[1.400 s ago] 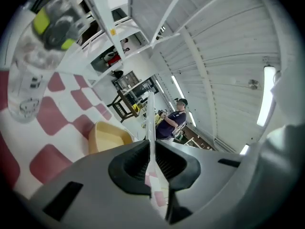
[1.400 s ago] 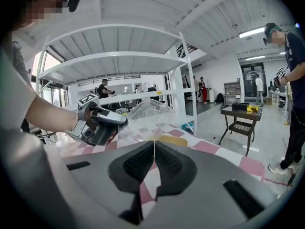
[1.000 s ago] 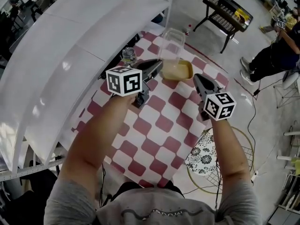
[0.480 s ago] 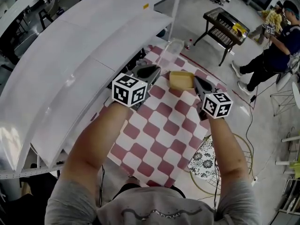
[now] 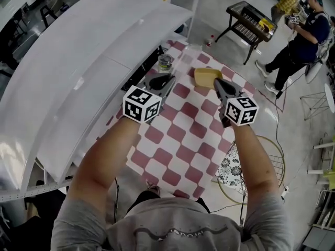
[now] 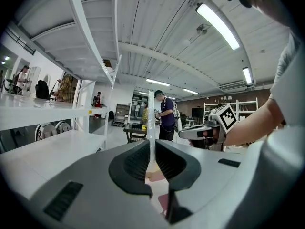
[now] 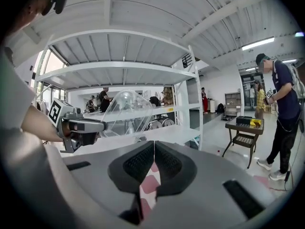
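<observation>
My left gripper (image 5: 168, 79) is shut on the thin wall of a clear plastic container (image 5: 184, 57), held up over the far end of the red-and-white checked table (image 5: 178, 135). In the left gripper view the clear wall (image 6: 151, 113) rises as a thin edge from between the closed jaws of that gripper (image 6: 151, 149). The right gripper view shows the container (image 7: 126, 109) tilted beside the left gripper (image 7: 78, 127). My right gripper (image 5: 216, 81) is shut with nothing in it, just in front of a tan bowl (image 5: 207, 76); its jaws meet (image 7: 154, 149).
A jar with a green lid (image 5: 165, 63) stands near the white shelf unit (image 5: 78, 72) along the table's left. A black side table (image 5: 251, 20) and a standing person (image 5: 301, 35) are beyond. A round patterned stool (image 5: 233, 169) sits at the table's right.
The left gripper has swung from looking down at the table to level, carrying the clear container off the tan bowl toward the shelf. The right gripper stayed shut and rose slightly.
</observation>
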### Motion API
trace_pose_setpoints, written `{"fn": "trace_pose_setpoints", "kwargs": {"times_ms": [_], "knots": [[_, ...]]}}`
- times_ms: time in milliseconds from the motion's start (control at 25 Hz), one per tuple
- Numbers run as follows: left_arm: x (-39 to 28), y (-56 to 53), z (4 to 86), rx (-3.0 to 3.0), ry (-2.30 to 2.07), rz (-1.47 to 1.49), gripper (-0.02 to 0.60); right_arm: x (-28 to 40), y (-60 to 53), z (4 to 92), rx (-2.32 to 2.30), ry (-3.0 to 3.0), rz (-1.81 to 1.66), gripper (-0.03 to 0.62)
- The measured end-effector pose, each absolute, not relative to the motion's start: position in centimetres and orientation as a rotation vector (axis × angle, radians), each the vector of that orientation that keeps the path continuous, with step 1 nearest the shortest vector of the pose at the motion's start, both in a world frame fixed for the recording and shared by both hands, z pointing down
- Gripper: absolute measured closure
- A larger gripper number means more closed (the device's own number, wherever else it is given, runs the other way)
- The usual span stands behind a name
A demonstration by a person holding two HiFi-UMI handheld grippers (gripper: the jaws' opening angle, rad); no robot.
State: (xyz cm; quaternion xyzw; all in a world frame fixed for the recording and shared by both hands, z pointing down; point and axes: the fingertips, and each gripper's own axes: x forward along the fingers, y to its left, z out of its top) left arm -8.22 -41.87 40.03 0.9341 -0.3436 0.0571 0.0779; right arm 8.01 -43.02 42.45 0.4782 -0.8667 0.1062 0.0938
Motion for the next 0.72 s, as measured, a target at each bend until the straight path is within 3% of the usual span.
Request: {"fn": "trace_pose_setpoints", "kwargs": {"times_ms": [720], "knots": [[-9.0,-33.1,44.5,2.811,-0.894,0.234,0.538,6.7,-34.8,45.3,1.485,-2.486,0.333,0.568]]}}
